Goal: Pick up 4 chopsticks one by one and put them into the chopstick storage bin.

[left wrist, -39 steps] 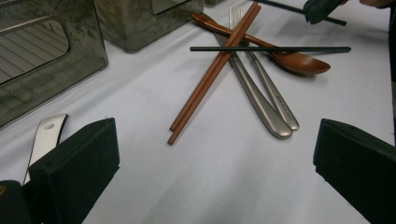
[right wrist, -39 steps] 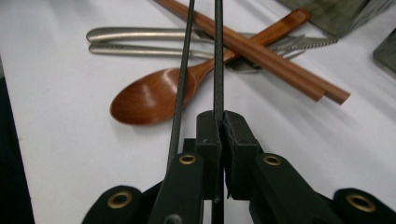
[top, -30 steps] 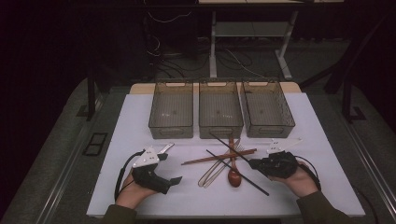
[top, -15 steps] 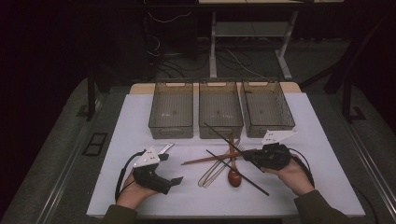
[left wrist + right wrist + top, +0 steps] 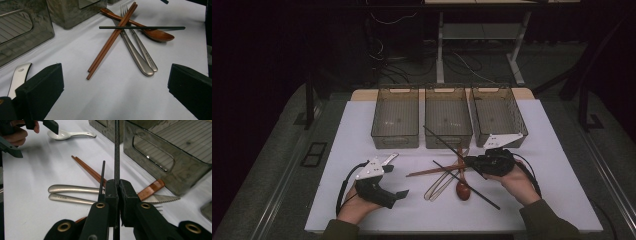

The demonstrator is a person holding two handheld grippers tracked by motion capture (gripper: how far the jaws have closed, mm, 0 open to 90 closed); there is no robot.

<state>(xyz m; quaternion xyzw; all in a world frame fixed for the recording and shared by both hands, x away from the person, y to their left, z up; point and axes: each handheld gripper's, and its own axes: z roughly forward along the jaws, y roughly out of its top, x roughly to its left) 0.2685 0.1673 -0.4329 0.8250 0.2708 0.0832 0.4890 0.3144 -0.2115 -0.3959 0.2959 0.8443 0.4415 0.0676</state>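
White board covers the table (image 5: 362, 210), with dark floor and cables beyond it. Three smoked plastic bins (image 5: 448, 122) stand side by side along its far half. The right gripper (image 5: 472, 161) has its jaws pressed together on a black chopstick (image 5: 116, 152), which runs from the jaws up toward the middle bin, clear of the board. A second black chopstick (image 5: 467, 185) lies slanted across the cutlery heap just below that gripper. The heap crowds the space under it: a pair of brown chopsticks (image 5: 110, 40), a steel fork and a second steel handle (image 5: 140, 53), a wooden spoon (image 5: 160, 35) and a serrated knife (image 5: 161, 199), all crossing one another. The left gripper (image 5: 403, 193) rests near the board's front left, jaws spread wide and empty, well apart from the heap. A white ceramic spoon (image 5: 67, 134) lies beside it.
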